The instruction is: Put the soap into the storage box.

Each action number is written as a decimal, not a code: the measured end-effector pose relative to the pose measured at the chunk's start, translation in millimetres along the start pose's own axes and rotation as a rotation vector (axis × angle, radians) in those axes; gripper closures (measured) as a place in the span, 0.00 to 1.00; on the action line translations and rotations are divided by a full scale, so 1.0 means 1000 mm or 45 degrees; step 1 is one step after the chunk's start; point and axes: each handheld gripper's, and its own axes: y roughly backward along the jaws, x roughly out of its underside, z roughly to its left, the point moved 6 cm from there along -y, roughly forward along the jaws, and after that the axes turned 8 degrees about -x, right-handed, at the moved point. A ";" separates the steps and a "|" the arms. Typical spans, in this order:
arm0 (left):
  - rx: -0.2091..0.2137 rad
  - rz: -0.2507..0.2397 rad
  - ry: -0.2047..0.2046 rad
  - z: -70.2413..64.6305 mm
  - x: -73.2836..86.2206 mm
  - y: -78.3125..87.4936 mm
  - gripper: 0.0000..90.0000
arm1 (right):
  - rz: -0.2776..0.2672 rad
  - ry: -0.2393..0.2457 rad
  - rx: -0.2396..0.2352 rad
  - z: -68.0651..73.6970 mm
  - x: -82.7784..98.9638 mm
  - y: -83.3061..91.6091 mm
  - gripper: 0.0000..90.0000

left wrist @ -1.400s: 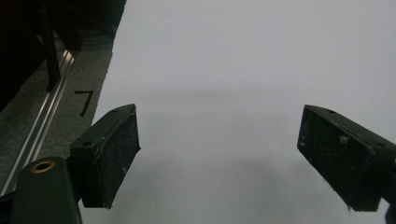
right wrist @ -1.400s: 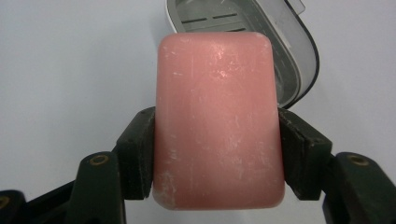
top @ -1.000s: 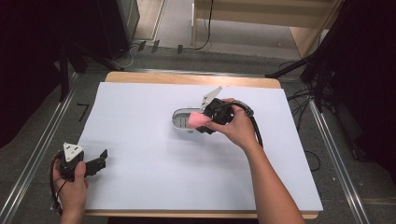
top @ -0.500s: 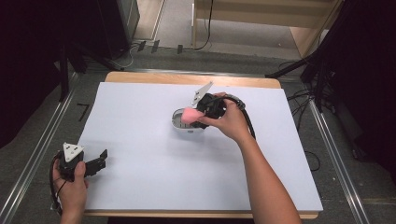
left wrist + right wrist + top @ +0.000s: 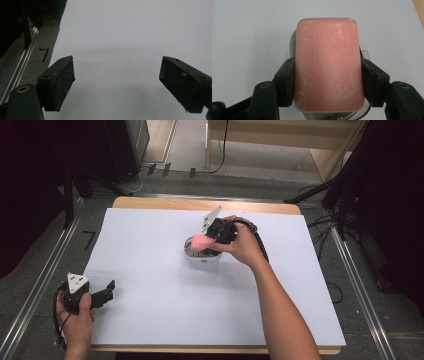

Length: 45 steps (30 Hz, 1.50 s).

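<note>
A pink bar of soap [image 5: 328, 63] sits clamped between the jaws of my right gripper [image 5: 327, 82], which is shut on its two long sides. In the high view the pink soap [image 5: 201, 242] hangs just above a pale oval soap dish [image 5: 200, 256] near the table's middle, with the right gripper [image 5: 209, 241] reaching in from the right. The dish's rim [image 5: 291, 45] peeks out from behind the bar. My left gripper [image 5: 109, 290] rests at the table's front left corner, open, and the left gripper [image 5: 117, 85] has only bare white surface between its fingers.
The white table top [image 5: 150, 250] has a wooden edge at the back [image 5: 200, 204]. Metal rails [image 5: 45, 280] run along the floor on both sides. A black "7" mark [image 5: 44, 53] lies on the floor beside the table's left edge.
My right gripper has carried the soap leftward and tilted it over the dish. The left gripper has stayed in place.
</note>
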 end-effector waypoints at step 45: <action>0.002 -0.004 0.006 0.000 0.000 0.000 0.15 | -0.177 -0.331 0.080 0.000 0.029 0.017 0.28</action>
